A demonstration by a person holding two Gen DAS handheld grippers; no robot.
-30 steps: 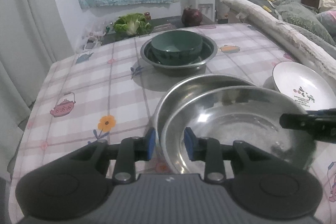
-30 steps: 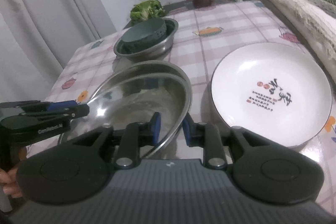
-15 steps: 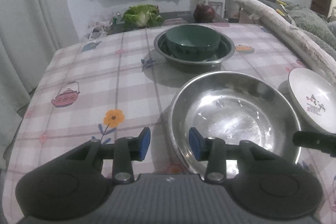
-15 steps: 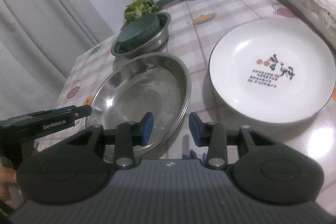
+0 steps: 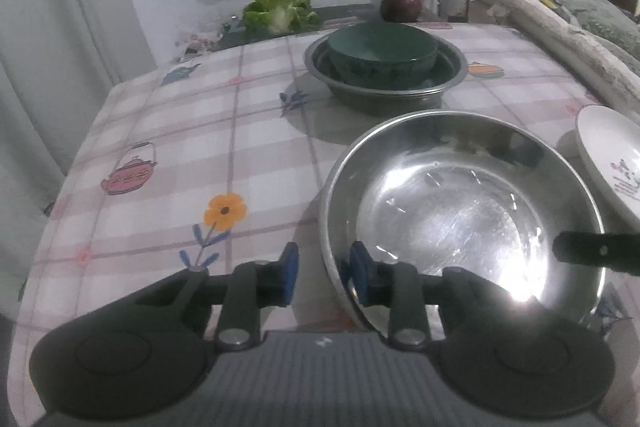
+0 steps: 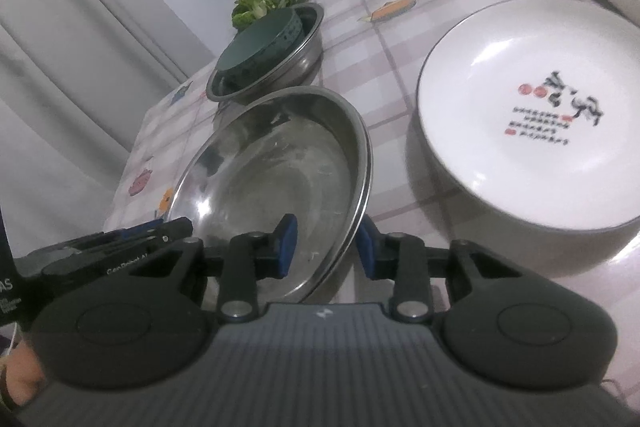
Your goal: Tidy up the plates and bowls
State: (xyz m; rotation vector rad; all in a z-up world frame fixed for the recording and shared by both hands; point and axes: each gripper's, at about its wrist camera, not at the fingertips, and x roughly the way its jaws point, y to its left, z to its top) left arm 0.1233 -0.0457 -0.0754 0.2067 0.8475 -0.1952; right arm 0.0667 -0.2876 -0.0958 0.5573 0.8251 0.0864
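On the checked tablecloth (image 5: 200, 147) a wide steel dish (image 5: 460, 215) sits low and near both cameras, and each gripper straddles its rim from an opposite side. In the left wrist view the left gripper (image 5: 323, 271) is at 6 o'clock of the frame, with the dish's near-left rim passing between its blue pads (image 5: 289, 267); those jaws have just been closing, yet a gap shows on either side of the rim, so they look parted and not pressing. The right gripper (image 6: 327, 251) meets the dish's right edge at about 4 o'clock of the dish in its own view, one pad inside the dish and the other outside; its jaws too have just been closing, and the rim seems double there, perhaps two nested dishes, though the blur makes that uncertain. Its pads stand off the metal on both sides. At 12 o'clock from the dish, well back on the table, a dark green bowl (image 5: 382, 53) sits inside a smaller steel bowl (image 5: 384, 91). At 3 o'clock of the dish lies a white plate (image 6: 536, 123) with red and black writing, just beside it but apart. Beyond the table edge, at 11 o'clock, are leafy greens (image 5: 280, 11) and a dark red pot (image 5: 400, 5)
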